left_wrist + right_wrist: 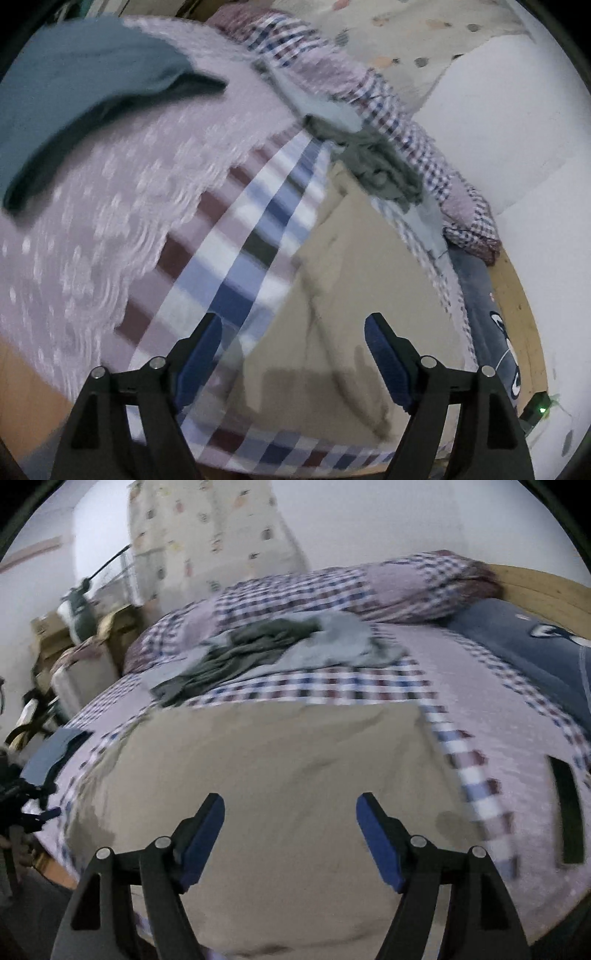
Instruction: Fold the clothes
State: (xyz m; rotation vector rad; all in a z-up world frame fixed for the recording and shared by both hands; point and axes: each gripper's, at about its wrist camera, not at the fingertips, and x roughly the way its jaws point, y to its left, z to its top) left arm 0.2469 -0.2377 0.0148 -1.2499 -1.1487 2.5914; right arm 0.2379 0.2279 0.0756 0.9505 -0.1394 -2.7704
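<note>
**Both grippers open above the beige garment, no fold begun**

Evidently the step in hand is the approach. The left gripper (293, 350) stands with its jaws spread wide and nothing between them; the right gripper (290, 829) is the same, wide open and empty. The beige garment (266, 775) lies spread flat on the checked bedspread (491, 716), directly ahead of and under the right jaws, and ahead and a little right of the left jaws in the left wrist view.

The next move, as I judge it, calls for each gripper to drop to a near corner or hem of the beige cloth and close on a single layer, leaving the bedspread beneath alone.

As for edges: the garment's far edge runs straight across, well ahead of the right jaws, and its right edge falls just beyond the right finger. Past the far edge sits a crumpled grey-green pile (255, 646), apart from the beige cloth, so a forward fold has room. A teal cloth (74, 92) lies far ahead-left of the left jaws, clear of the work.
</note>
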